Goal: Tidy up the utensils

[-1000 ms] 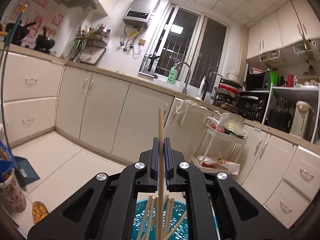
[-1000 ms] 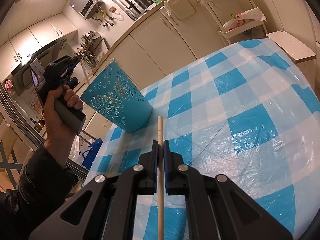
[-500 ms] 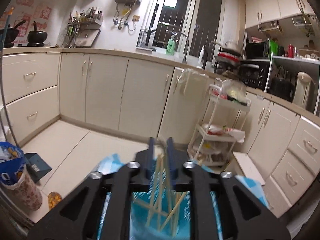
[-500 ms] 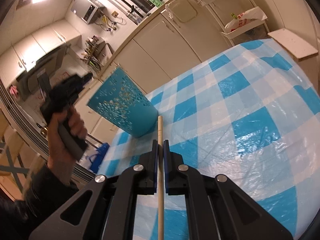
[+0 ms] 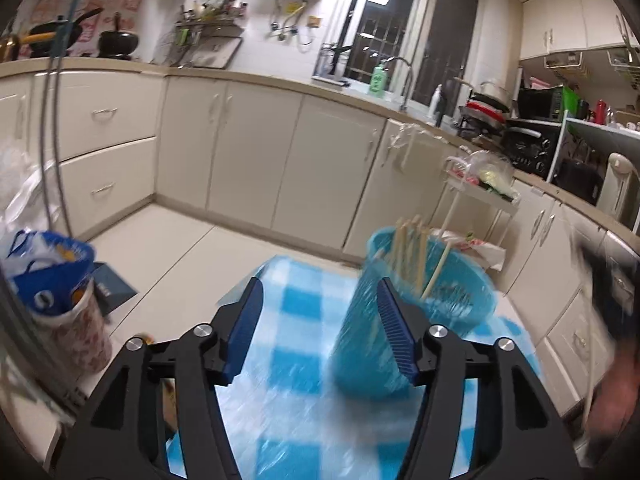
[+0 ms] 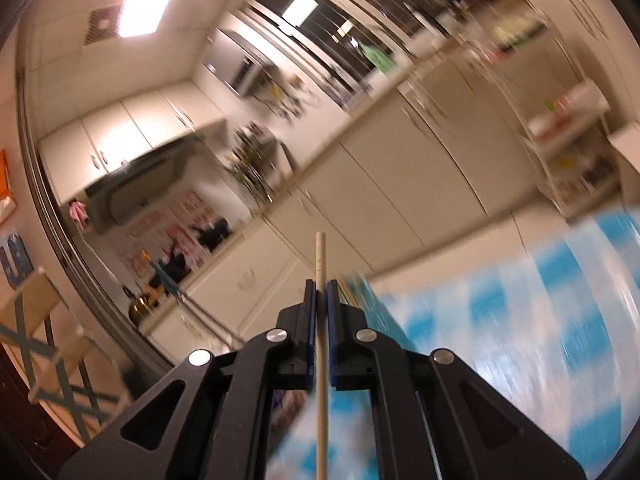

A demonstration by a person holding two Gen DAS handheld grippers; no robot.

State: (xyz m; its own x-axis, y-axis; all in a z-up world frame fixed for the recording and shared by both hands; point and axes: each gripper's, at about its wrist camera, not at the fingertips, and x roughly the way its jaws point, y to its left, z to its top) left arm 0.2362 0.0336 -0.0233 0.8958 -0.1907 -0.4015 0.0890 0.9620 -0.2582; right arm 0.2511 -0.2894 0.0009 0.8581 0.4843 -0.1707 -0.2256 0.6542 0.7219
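A teal perforated holder [image 5: 420, 304] stands on the blue-checked tablecloth [image 5: 288, 320] with several wooden chopsticks [image 5: 412, 248] leaning inside it. My left gripper [image 5: 318, 284] is just left of the holder. Its jaws are opening with nothing between them, and the right finger overlaps the holder's side in the picture. My right gripper [image 6: 321, 284] is shut on a single wooden chopstick [image 6: 320, 248] that sticks out past its fingertips, lifted above the tablecloth [image 6: 560, 320]. The holder's teal edge [image 6: 372, 308] shows just right of those fingers. The right-hand gripper [image 5: 612, 292] appears blurred at the left wrist view's right edge.
A blue bag in a patterned bin [image 5: 56, 280] stands on the floor at the left. Beyond the table are a white rolling cart [image 5: 480, 192] and cream cabinets [image 5: 260, 152]. A folding wooden chair [image 6: 44, 340] is at the left of the right wrist view.
My left gripper let its chopstick go into the holder, opened, and drew back so the holder now sits to its right. My right gripper rose with its chopstick, swinging away from the tabletop.
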